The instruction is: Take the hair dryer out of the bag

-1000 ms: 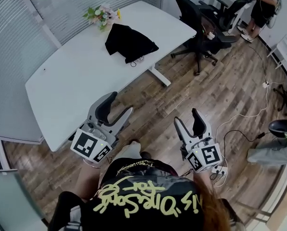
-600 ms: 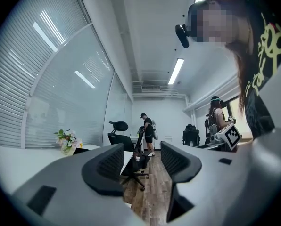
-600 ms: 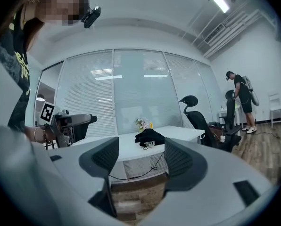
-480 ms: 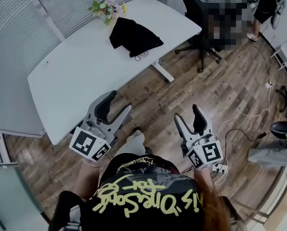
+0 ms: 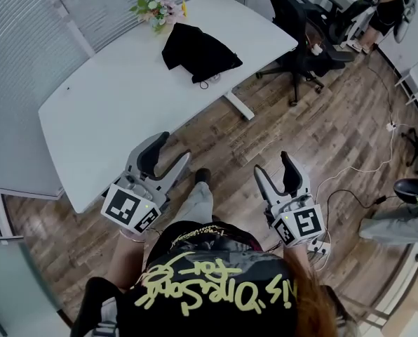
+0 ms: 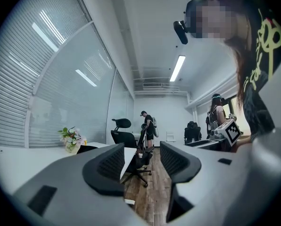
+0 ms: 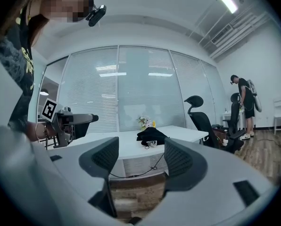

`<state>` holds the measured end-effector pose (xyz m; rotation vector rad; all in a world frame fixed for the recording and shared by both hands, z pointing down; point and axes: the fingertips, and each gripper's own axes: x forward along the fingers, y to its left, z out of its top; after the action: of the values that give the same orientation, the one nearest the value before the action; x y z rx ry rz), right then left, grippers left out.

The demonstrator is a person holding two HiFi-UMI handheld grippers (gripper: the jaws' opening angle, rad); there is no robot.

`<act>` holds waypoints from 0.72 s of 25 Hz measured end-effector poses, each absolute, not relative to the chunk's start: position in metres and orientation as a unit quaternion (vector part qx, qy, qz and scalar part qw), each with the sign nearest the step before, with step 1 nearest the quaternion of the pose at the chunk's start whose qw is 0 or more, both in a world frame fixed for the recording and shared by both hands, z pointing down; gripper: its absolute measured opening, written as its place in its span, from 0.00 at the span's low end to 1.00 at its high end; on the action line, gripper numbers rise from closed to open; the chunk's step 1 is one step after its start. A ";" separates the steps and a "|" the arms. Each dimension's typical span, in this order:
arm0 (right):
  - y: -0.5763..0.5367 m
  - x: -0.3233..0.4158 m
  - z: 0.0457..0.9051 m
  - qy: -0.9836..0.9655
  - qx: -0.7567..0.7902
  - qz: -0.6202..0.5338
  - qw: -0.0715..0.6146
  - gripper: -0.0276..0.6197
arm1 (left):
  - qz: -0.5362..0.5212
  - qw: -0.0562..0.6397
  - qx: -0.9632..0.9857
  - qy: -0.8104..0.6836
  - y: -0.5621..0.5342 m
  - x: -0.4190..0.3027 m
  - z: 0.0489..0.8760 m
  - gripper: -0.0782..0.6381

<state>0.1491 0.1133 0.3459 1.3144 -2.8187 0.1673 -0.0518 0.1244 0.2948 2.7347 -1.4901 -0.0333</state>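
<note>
Leg [image 5: 197, 203] stepped forward, nearer the table [image 5: 111, 111]

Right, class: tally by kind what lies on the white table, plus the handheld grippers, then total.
Black bag: 1
Bunch of flowers: 1
Grippers: 2 (left gripper, its jaws just closing a little with nothing between them; right gripper)
Total: 4

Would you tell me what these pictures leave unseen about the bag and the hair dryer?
- No hair dryer shows in any view.
- The black bag: its opening and contents. The head view shows only dark folds, and in the right gripper view it is too small.
</note>
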 end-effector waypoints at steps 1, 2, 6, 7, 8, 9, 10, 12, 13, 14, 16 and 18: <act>0.109 0.150 0.348 -0.904 0.424 0.054 0.018 0.48 | -0.012 0.012 0.877 -0.480 0.119 -0.053 0.294 0.43; 0.104 0.151 0.350 -0.903 0.425 0.056 0.021 0.48 | -0.014 0.011 0.877 -0.481 0.115 -0.054 0.293 0.43; 0.078 0.143 0.343 -0.904 0.425 0.049 0.014 0.48 | -0.013 -0.004 0.876 -0.483 0.093 -0.063 0.286 0.43; 0.070 0.139 0.342 -0.904 0.424 0.047 0.012 0.48 | -0.012 -0.004 0.876 -0.483 0.086 -0.066 0.287 0.43; 0.063 0.135 0.342 -0.905 0.423 0.046 0.012 0.48 | -0.010 -0.001 0.876 -0.482 0.079 -0.069 0.290 0.43; 0.056 0.131 0.343 -0.906 0.421 0.047 0.012 0.48 | -0.008 0.002 0.876 -0.482 0.072 -0.071 0.294 0.43; 0.049 0.127 0.344 -0.906 0.420 0.047 0.013 0.48 | -0.006 0.004 0.876 -0.481 0.064 -0.074 0.297 0.43; 0.033 0.121 0.345 -0.907 0.418 0.044 0.018 0.48 | -0.007 0.005 0.876 -0.482 0.046 -0.080 0.299 0.43; 0.025 0.118 0.343 -0.907 0.418 0.041 0.020 0.48 | -0.009 0.004 0.876 -0.482 0.035 -0.082 0.298 0.43; 0.017 0.117 0.341 -0.907 0.418 0.038 0.022 0.48 | -0.012 0.003 0.877 -0.481 0.025 -0.083 0.297 0.43; 0.001 0.116 0.337 -0.906 0.421 0.034 0.024 0.48 | -0.016 0.002 0.877 -0.481 0.003 -0.087 0.294 0.43; -0.016 0.114 0.334 -0.904 0.425 0.035 0.026 0.48 | -0.020 0.006 0.878 -0.478 -0.017 -0.088 0.289 0.42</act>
<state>0.1140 -0.0155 0.3343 1.3141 -2.7946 0.1067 -0.0883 -0.0169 0.2890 2.7483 -1.4963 -0.0622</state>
